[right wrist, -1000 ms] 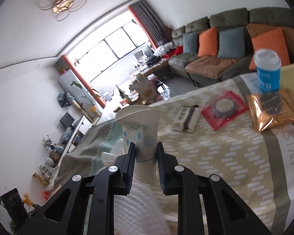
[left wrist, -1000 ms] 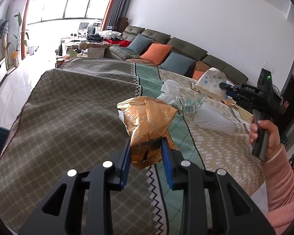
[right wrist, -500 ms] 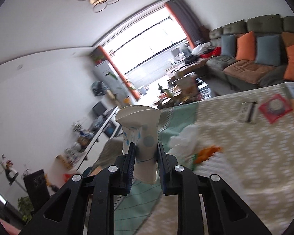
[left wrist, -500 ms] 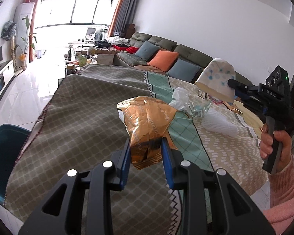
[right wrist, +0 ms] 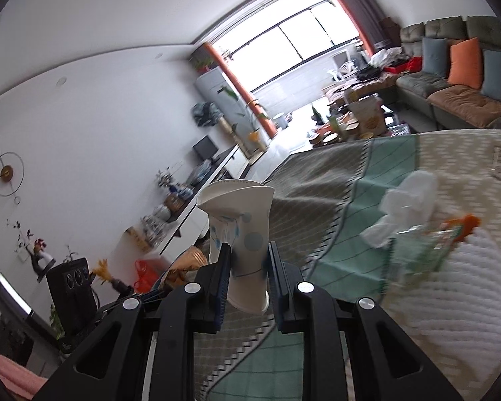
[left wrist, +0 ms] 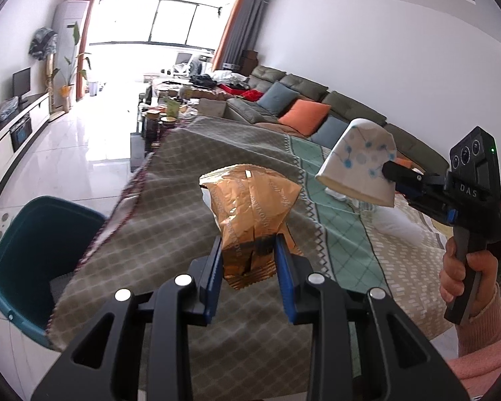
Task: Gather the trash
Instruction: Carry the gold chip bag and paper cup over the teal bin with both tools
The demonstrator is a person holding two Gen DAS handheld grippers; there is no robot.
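A gold wrapper (left wrist: pixel 250 214) was clamped in the left gripper (left wrist: pixel 248 264) and a crushed paper cup (right wrist: pixel 240 234) in the right gripper (right wrist: pixel 248 267), neither yet dropped into the teal bin (left wrist: pixel 26 254) beside the counter (left wrist: pixel 170 220), on which tissue (right wrist: pixel 407 207) remained uncollected.

The right gripper (right wrist: pixel 247 267) clamps a crushed paper cup (right wrist: pixel 238 230) above the tablecloth (right wrist: pixel 317 200).

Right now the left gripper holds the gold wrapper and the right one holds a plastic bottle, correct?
Not quite. The left gripper does hold the gold wrapper, but the right gripper is clamped on a crushed paper cup, as the right wrist view shows.
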